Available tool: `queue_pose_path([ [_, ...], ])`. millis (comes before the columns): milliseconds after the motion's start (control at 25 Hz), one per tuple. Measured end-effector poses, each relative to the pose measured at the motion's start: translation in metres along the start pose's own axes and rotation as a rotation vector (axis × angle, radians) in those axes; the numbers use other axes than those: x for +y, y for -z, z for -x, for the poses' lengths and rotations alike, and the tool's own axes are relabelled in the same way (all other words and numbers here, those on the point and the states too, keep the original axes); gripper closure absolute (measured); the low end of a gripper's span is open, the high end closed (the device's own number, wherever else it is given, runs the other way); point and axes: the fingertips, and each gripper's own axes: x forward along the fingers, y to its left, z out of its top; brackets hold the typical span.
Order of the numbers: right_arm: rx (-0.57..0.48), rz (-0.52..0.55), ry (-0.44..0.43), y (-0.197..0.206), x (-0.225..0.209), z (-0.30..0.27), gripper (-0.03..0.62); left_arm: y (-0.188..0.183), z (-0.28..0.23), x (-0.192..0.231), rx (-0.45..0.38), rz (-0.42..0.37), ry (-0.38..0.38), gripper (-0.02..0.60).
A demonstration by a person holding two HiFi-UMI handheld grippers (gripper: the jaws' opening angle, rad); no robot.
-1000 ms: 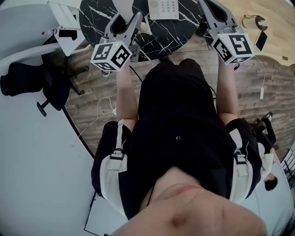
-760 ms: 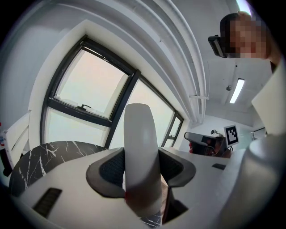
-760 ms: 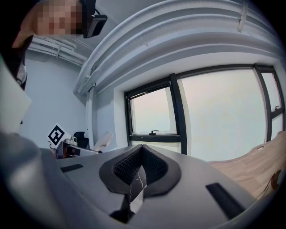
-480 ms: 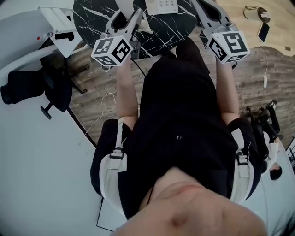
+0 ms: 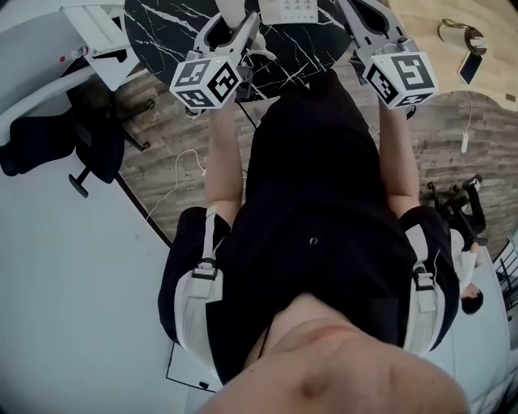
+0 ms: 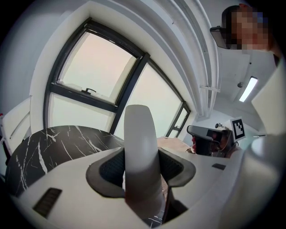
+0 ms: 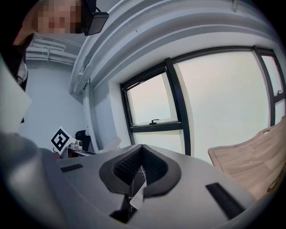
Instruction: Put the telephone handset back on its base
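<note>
White handset [image 6: 138,134] stands clamped in our left gripper [image 6: 141,172], ready for the base [image 5: 289,8]; our right gripper [image 7: 139,169] is closed, empty.

At 12 o'clock in your head view, the edge cuts off the telephone base [image 5: 289,8]; your left gripper [image 6: 141,166] hides the lower end of the handset [image 6: 138,134].

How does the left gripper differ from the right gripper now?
The left gripper is shut on the white handset; the right gripper is shut on nothing. The left gripper's fingers are apart around it; the right gripper's fingers touch. Both tilt upward toward windows.
</note>
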Motion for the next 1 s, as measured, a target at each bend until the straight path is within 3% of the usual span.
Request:
queue_pose_path([
  [1000,0.168,-0.114,-0.068,0.069,-0.054,-0.062,0.565,0.07,-0.092,0.06,0.191,0.105,-0.123,0.357],
])
